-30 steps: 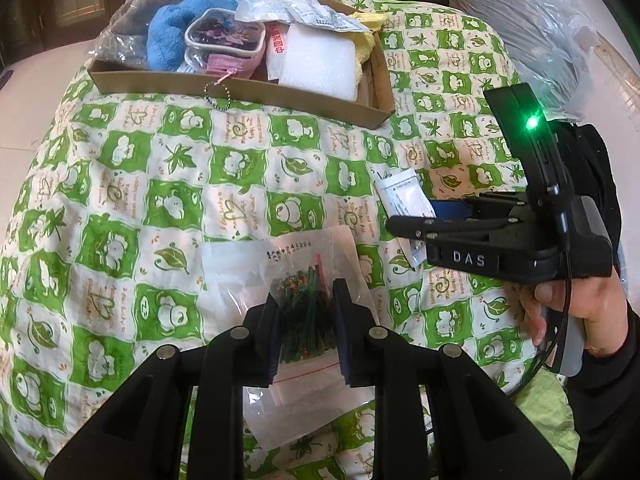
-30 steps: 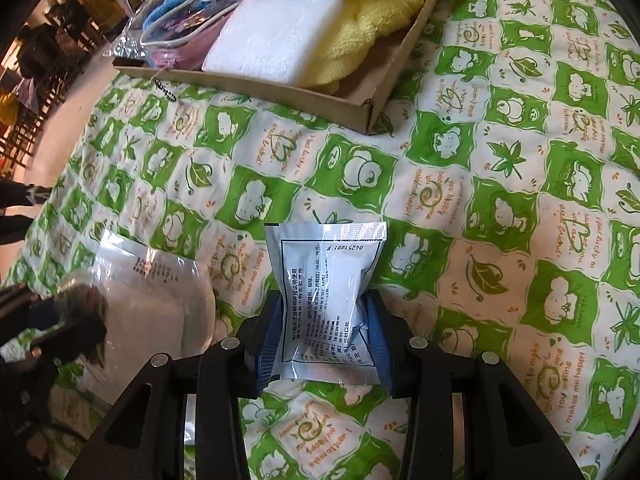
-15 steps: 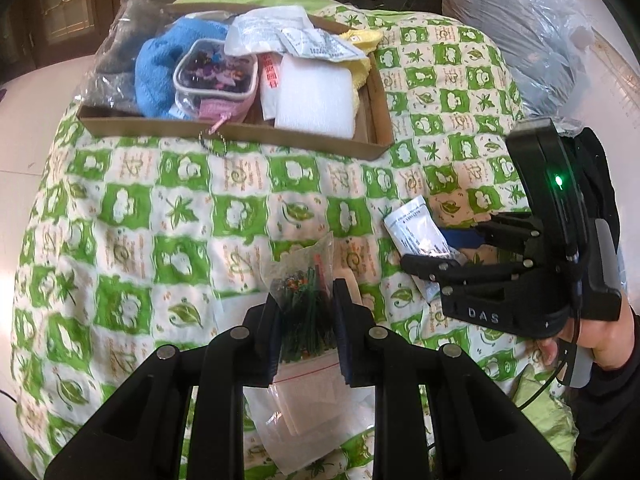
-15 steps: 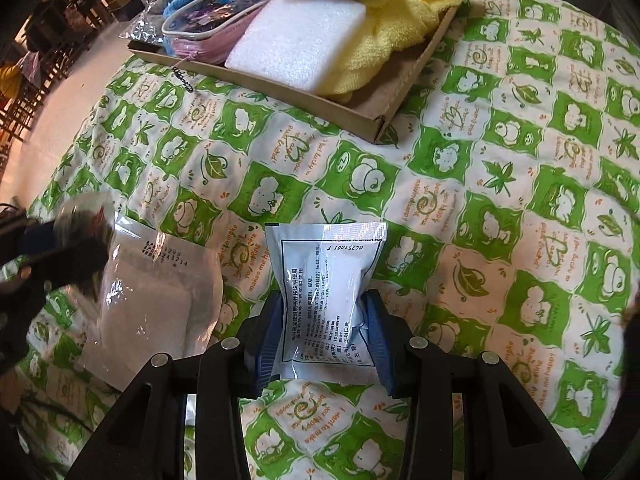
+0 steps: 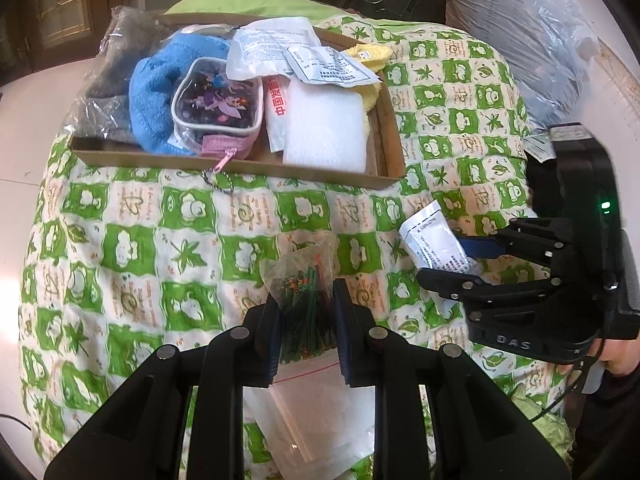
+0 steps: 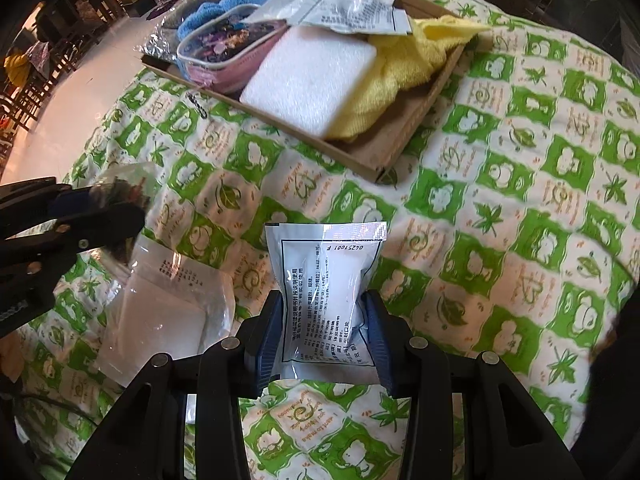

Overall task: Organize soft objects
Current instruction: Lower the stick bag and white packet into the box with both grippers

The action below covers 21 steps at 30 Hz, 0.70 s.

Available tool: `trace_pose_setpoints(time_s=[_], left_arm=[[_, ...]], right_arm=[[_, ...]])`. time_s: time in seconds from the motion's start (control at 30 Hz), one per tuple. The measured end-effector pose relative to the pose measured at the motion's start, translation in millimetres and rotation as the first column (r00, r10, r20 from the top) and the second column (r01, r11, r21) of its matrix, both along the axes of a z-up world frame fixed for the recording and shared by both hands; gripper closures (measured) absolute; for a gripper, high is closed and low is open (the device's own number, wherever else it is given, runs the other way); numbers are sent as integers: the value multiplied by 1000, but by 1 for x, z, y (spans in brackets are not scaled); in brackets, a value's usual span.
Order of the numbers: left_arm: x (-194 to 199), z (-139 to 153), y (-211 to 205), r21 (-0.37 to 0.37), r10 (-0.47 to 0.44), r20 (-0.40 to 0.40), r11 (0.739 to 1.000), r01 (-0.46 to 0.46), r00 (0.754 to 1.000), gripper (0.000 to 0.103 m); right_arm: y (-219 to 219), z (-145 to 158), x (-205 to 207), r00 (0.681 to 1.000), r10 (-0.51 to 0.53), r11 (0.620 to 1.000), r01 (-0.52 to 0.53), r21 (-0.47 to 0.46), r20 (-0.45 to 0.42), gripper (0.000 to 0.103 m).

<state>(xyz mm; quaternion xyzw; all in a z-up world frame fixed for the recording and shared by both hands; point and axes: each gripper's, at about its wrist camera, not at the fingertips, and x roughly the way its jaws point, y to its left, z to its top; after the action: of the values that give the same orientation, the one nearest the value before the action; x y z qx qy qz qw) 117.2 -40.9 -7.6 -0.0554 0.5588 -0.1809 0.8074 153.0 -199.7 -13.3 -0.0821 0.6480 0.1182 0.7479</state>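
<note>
- Left gripper [image 5: 306, 312]: lower centre of the left wrist view; fingers pinched a clear bag of green sticks [image 5: 306, 300] from both sides. The sticks' long axis ran up the frame, fanning slightly toward the top. The bag's clear lower part with a red seal line hung below the fingers.
- Right gripper [image 6: 326, 328]: lower centre of the right wrist view; fingers pinched a white printed packet [image 6: 326, 276] at its two long edges. The packet's long axis ran up the frame, free end toward the box, its print upside down to the camera. In the left wrist view the same packet [image 5: 434, 242] sat at middle right, pointing to the upper left.
- Cardboard box [image 5: 236, 166]: a shallow tray at the top of the left wrist view, resting on a green-and-white quilt [image 5: 128, 248]. Contents, left to right: a grey item in clear plastic [image 5: 108, 80], a blue towel [image 5: 154, 92], a clear zip pouch with pink trim [image 5: 218, 106], white printed packets [image 5: 280, 46], a white foam block [image 5: 324, 126], a yellow cloth [image 6: 404, 76].
- The pouch's bead chain [image 5: 218, 182] hung over the box's near wall.
</note>
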Motion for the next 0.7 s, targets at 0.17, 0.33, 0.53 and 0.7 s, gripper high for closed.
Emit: trace_pose_setpoints(time_s=[0.17, 0.33, 0.53, 0.7], left_arm=[[22, 8, 7, -21, 20, 18, 1000, -19, 1000, 83], [55, 17, 19, -30, 35, 38, 999, -34, 999, 83], [109, 26, 39, -20, 72, 49, 997, -71, 996, 83], [143, 24, 41, -9, 85, 61, 996, -85, 995, 83]], right_arm=[[-13, 22, 21, 999, -43, 998, 42, 54, 30, 63], [-25, 45, 54, 992, -100, 991, 92, 99, 73, 63], [-18, 63, 105, 984, -130, 985, 115, 126, 120, 63], [-3, 63, 148, 979, -142, 982, 121, 146, 143, 62]])
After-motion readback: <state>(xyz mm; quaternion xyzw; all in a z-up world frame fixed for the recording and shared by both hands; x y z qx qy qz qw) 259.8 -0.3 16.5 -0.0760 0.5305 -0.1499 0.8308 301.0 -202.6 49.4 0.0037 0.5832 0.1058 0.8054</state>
